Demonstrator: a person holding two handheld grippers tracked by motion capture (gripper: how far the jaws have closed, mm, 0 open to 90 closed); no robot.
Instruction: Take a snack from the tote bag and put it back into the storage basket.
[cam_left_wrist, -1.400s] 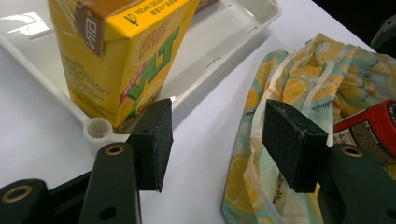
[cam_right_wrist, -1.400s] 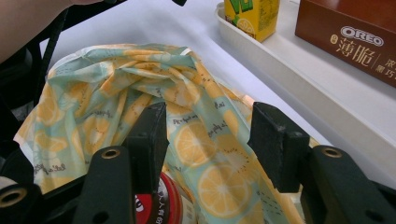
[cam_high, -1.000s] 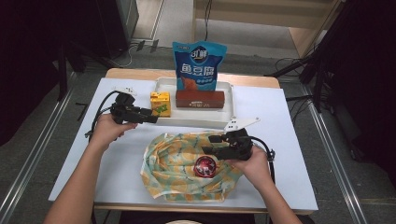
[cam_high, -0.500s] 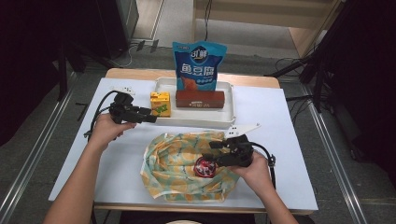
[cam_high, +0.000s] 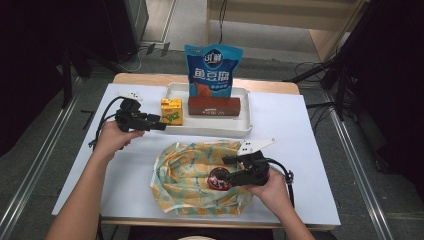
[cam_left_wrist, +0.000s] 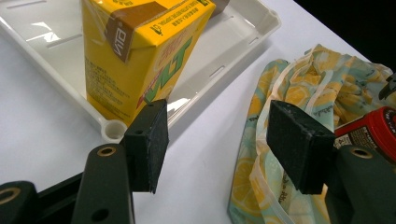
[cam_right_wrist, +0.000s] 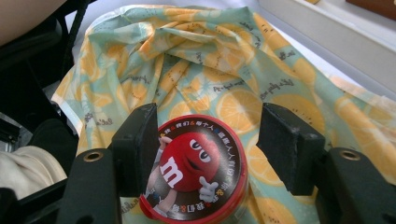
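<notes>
The right gripper has just been opening; its jaws straddle the red candy tub, with a gap on one side. The tub lies on the lemon-print cloth bag at the bench's near edge. The left gripper has just been opening too, empty, just beside the yellow drink carton in the white tray.

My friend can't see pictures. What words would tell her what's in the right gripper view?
A round red candy tub with a cartoon face on its lid lies on a lemon-print cloth bag, between the open black jaws of the right gripper. One pad is at the tub's edge and the other stands clear. A white tray edge crosses the top right.
</notes>
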